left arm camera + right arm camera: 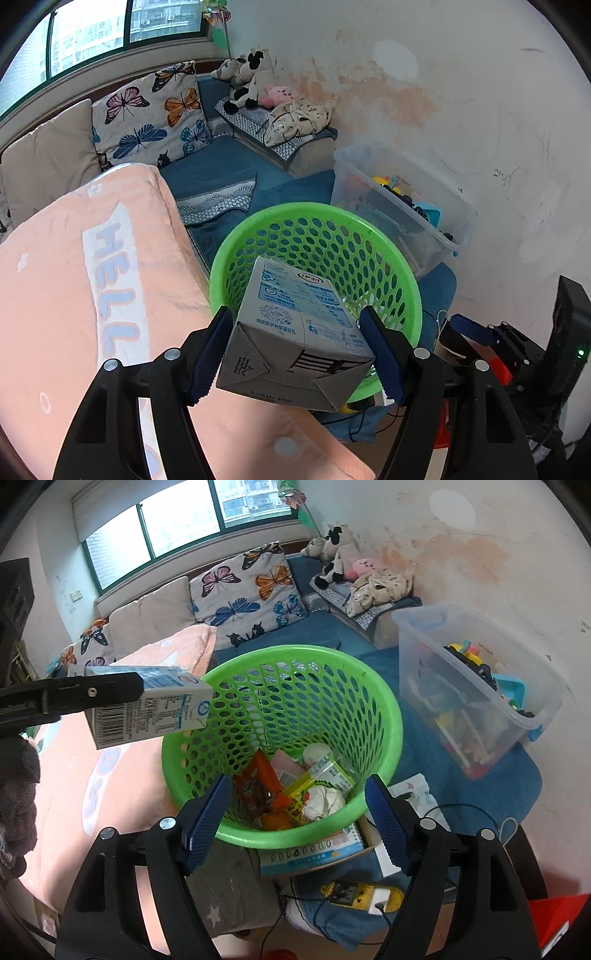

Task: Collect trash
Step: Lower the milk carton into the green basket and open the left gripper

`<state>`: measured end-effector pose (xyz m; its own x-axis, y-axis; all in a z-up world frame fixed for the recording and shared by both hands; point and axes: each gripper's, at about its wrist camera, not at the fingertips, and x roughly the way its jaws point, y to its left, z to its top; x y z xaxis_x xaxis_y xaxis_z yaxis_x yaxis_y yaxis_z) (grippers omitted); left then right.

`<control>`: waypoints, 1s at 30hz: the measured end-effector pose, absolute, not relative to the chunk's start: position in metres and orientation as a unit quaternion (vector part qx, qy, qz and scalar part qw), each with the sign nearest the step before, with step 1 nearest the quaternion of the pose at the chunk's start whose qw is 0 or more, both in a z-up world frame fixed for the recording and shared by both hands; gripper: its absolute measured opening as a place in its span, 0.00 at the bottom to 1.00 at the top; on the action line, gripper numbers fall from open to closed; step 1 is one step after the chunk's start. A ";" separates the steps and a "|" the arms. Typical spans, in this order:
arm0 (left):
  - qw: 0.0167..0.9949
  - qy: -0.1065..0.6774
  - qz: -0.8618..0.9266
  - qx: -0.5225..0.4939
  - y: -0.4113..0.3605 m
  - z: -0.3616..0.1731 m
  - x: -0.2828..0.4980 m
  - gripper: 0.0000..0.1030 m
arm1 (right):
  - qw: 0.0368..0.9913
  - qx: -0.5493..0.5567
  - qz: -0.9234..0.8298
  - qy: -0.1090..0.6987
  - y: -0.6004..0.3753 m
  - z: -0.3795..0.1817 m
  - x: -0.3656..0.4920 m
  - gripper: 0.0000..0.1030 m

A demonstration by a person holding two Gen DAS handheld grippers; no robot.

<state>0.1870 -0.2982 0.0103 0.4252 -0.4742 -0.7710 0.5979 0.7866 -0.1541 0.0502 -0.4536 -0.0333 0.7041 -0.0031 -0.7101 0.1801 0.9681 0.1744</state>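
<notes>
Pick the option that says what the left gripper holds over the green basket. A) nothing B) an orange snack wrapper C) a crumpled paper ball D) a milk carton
D: the left gripper is shut on the milk carton, above the rim of the green basket.

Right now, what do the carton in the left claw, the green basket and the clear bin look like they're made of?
Carton: coated paperboard, slightly glossy print, with folded, creased end flaps; gripped by the left claw.
Basket: moulded plastic, smooth and shiny, with walls full of holes.
Bin: translucent plastic, probably rigid; toys show through its wall.
</notes>
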 end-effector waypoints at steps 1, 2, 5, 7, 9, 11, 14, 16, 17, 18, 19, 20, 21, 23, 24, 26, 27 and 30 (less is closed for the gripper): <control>0.840 0.433 -0.319 0.073 -0.299 0.009 0.187 0.66 | 0.916 0.116 -0.051 0.381 -0.454 -0.033 0.049 0.76; 0.839 0.434 -0.319 0.075 -0.300 0.007 0.188 0.66 | 0.916 0.117 -0.052 0.380 -0.454 -0.033 0.048 0.76; 0.837 0.438 -0.318 0.078 -0.304 0.002 0.189 0.66 | 0.917 0.120 -0.055 0.378 -0.455 -0.034 0.044 0.77; 0.835 0.442 -0.317 0.081 -0.306 -0.002 0.190 0.66 | 0.916 0.123 -0.057 0.378 -0.457 -0.036 0.042 0.77; 0.833 0.446 -0.317 0.083 -0.309 -0.007 0.190 0.67 | 0.915 0.124 -0.060 0.379 -0.457 -0.038 0.039 0.78; 0.830 0.451 -0.317 0.085 -0.312 -0.011 0.192 0.67 | 0.914 0.127 -0.062 0.379 -0.457 -0.038 0.037 0.78; 0.828 0.455 -0.316 0.088 -0.314 -0.016 0.193 0.67 | 0.914 0.134 -0.064 0.378 -0.456 -0.040 0.033 0.79; 0.827 0.457 -0.315 0.092 -0.317 -0.020 0.194 0.67 | 0.914 0.135 -0.067 0.377 -0.457 -0.040 0.031 0.79; 0.825 0.459 -0.316 0.093 -0.318 -0.022 0.194 0.67 | 0.914 0.135 -0.069 0.376 -0.457 -0.041 0.030 0.79; 0.824 0.460 -0.315 0.095 -0.320 -0.023 0.195 0.67 | 0.914 0.135 -0.070 0.376 -0.457 -0.042 0.029 0.79; 0.824 0.461 -0.314 0.097 -0.321 -0.025 0.195 0.67 | 0.914 0.136 -0.071 0.377 -0.457 -0.042 0.028 0.79; 0.824 0.462 -0.313 0.099 -0.322 -0.027 0.195 0.67 | 0.913 0.138 -0.072 0.377 -0.457 -0.043 0.027 0.79; 0.823 0.463 -0.313 0.100 -0.322 -0.028 0.196 0.67 | 0.913 0.139 -0.073 0.378 -0.458 -0.044 0.026 0.79; 0.822 0.467 -0.311 0.099 -0.323 -0.031 0.198 0.67 | 0.912 0.143 -0.074 0.378 -0.459 -0.046 0.024 0.79; 0.820 0.470 -0.311 0.100 -0.325 -0.033 0.199 0.67 | 0.912 0.145 -0.074 0.378 -0.460 -0.046 0.024 0.79; 0.819 0.473 -0.309 0.102 -0.326 -0.037 0.201 0.67 | 0.911 0.148 -0.076 0.377 -0.460 -0.047 0.022 0.79; 0.817 0.475 -0.310 0.102 -0.326 -0.039 0.201 0.67 | 0.911 0.151 -0.077 0.377 -0.461 -0.047 0.022 0.79; 0.815 0.479 -0.309 0.101 -0.326 -0.042 0.202 0.67 | 0.909 0.157 -0.077 0.377 -0.463 -0.049 0.020 0.79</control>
